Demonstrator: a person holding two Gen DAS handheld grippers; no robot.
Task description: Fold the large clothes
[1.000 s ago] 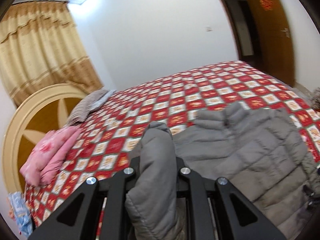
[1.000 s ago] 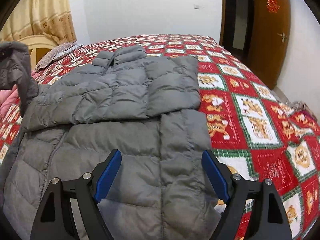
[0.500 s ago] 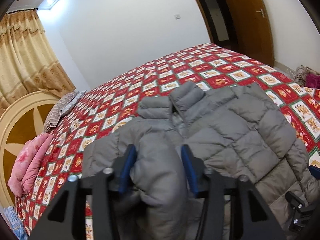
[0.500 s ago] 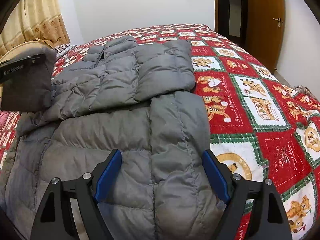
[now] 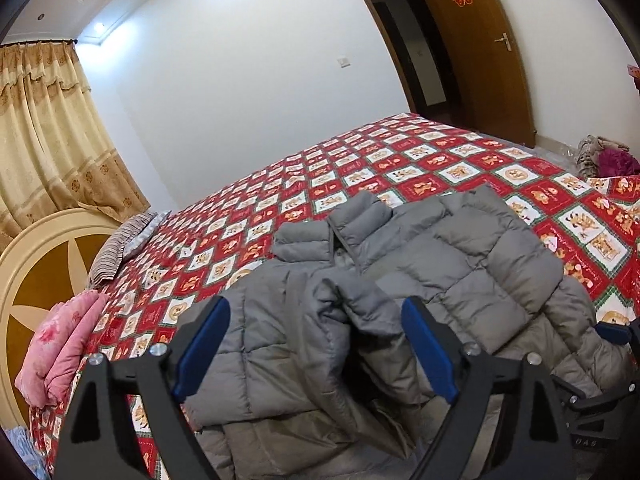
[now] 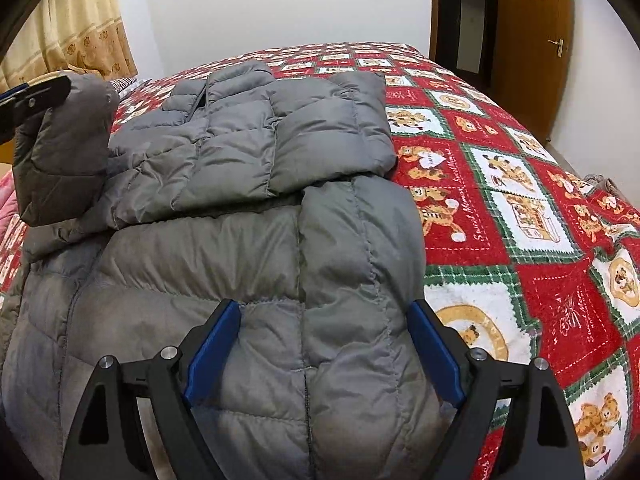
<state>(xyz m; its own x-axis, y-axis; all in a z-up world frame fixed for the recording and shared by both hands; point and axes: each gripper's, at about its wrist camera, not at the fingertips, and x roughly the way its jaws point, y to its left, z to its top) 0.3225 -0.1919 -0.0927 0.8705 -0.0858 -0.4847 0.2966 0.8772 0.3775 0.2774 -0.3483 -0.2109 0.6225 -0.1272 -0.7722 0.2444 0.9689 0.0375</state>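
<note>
A grey puffer jacket point(image 5: 480, 272) point(image 6: 248, 248) lies spread on the red patterned bedspread point(image 5: 400, 168), its right sleeve folded across the chest. The left sleeve point(image 5: 344, 320) point(image 6: 64, 152) rests bunched over the jacket's left side, between the jaws of my left gripper point(image 5: 316, 308). Those jaws are opening and the blue pads stand clear of the fabric. My right gripper point(image 6: 323, 308) hovers over the jacket's lower body near its right edge; its jaws are wide and still opening slightly, with nothing pinched between them.
A folded pink quilt point(image 5: 60, 344) and a striped pillow point(image 5: 120, 244) lie by the round headboard point(image 5: 40, 264). The bedspread point(image 6: 500, 200) stretches bare right of the jacket. A wooden door point(image 5: 480, 48) and a heap of clothes on the floor point(image 5: 608, 156) are beyond.
My left gripper carried the sleeve inward over the jacket and lowered it, then its jaws went from shut on the sleeve to wide apart. The right gripper stayed put.
</note>
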